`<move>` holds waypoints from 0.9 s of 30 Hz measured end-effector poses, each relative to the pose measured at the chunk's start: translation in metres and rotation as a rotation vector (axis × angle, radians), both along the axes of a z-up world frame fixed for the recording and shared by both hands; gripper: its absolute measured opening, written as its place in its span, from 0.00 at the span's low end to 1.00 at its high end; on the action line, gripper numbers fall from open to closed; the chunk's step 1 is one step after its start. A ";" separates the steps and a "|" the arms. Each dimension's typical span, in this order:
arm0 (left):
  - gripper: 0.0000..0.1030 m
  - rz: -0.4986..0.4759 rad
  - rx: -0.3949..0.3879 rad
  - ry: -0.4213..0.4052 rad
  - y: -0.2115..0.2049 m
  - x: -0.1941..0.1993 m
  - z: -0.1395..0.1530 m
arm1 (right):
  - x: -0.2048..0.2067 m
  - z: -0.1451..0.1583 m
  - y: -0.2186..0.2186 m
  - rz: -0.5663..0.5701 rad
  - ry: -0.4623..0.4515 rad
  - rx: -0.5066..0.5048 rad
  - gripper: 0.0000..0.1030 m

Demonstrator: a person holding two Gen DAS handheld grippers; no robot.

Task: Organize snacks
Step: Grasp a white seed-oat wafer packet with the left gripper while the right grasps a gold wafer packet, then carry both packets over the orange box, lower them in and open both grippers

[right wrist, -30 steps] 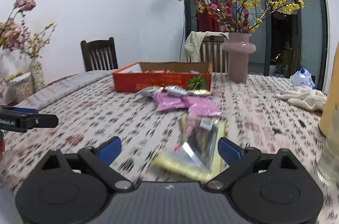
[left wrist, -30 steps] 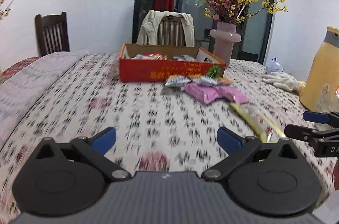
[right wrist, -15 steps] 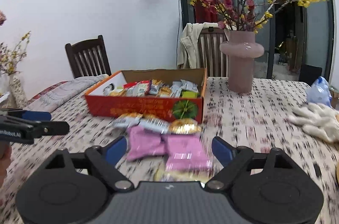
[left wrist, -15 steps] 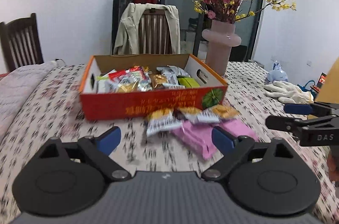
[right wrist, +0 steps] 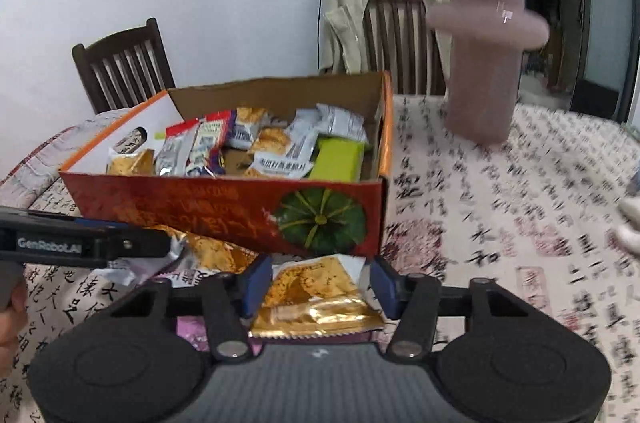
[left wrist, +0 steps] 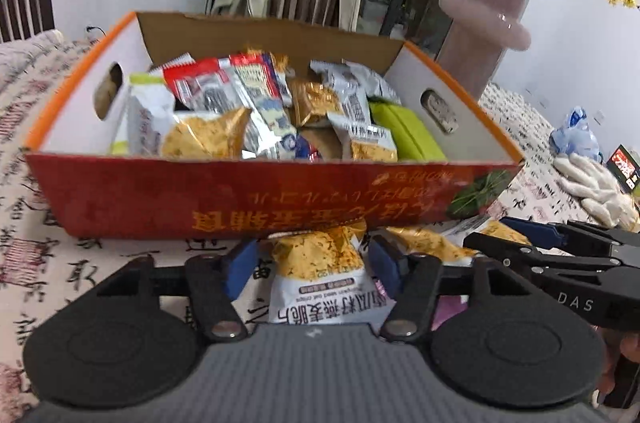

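An orange-red cardboard box (left wrist: 240,199) (right wrist: 200,207) holds several snack packets. Loose packets lie on the patterned tablecloth in front of it. My left gripper (left wrist: 312,269) is low at the box's front wall. Its jaws are closing around a white and gold packet (left wrist: 320,299), and a gap shows at the left pad. My right gripper (right wrist: 320,283) is closing around a gold foil packet (right wrist: 316,303), which lies flat and unsqueezed between the pads. Each gripper shows in the other's view, the right gripper (left wrist: 560,243) on the right and the left gripper (right wrist: 80,243) on the left.
A pink vase (left wrist: 484,35) (right wrist: 488,63) with flowers stands right of the box. White gloves (left wrist: 592,183) and a blue bag (left wrist: 576,139) lie at the far right. Another gold packet (left wrist: 424,243) and a purple packet (right wrist: 188,327) lie near the grippers. Chairs stand behind the table.
Both grippers have swept forward across the table up to the box's front. Their jaws have narrowed from wide apart to flanking one packet each.
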State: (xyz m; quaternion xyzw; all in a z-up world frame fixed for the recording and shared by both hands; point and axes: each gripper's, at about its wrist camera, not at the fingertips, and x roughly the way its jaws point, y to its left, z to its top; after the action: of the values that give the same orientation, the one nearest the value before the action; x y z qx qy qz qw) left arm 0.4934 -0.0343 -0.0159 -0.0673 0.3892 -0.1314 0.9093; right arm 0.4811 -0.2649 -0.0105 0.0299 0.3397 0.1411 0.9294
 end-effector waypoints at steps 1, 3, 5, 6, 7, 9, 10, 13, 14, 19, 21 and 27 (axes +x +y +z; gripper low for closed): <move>0.55 -0.002 0.009 -0.022 -0.001 -0.001 -0.001 | 0.002 -0.004 0.001 0.002 0.009 -0.001 0.48; 0.52 -0.006 0.005 -0.037 -0.001 -0.003 -0.002 | 0.003 -0.008 0.002 0.008 0.009 -0.011 0.48; 0.49 -0.003 -0.007 -0.040 -0.001 -0.004 -0.002 | 0.003 -0.008 0.003 0.008 0.008 -0.010 0.46; 0.47 -0.004 -0.006 -0.042 -0.001 -0.004 -0.002 | 0.002 -0.008 0.003 0.010 0.006 -0.015 0.45; 0.45 -0.005 -0.004 -0.042 -0.001 -0.005 -0.001 | 0.002 -0.009 0.005 0.013 0.004 -0.024 0.44; 0.40 -0.003 0.000 -0.036 -0.002 -0.007 0.003 | 0.002 -0.008 0.007 0.017 -0.003 -0.035 0.42; 0.39 -0.001 -0.001 -0.035 -0.001 -0.009 0.005 | 0.001 -0.007 0.007 0.017 -0.006 -0.032 0.42; 0.38 0.004 0.006 -0.063 0.004 -0.021 0.016 | -0.003 -0.002 0.007 0.014 -0.018 -0.032 0.41; 0.38 0.006 0.008 -0.076 0.006 -0.027 0.021 | -0.006 0.001 0.006 0.015 -0.023 -0.035 0.41; 0.38 0.024 -0.013 -0.142 0.021 -0.074 0.050 | -0.036 0.021 0.001 0.003 -0.067 -0.039 0.41; 0.38 0.028 -0.014 -0.176 0.024 -0.101 0.060 | -0.056 0.034 -0.001 0.000 -0.101 -0.044 0.41; 0.38 0.033 -0.041 -0.217 0.032 -0.189 0.072 | -0.133 0.062 -0.002 0.010 -0.181 -0.023 0.41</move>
State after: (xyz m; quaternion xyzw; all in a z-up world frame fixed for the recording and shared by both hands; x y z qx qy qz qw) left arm 0.3040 -0.0019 0.0557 -0.0777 0.2847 -0.1308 0.9465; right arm 0.3483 -0.2668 0.0510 0.0046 0.2561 0.1442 0.9558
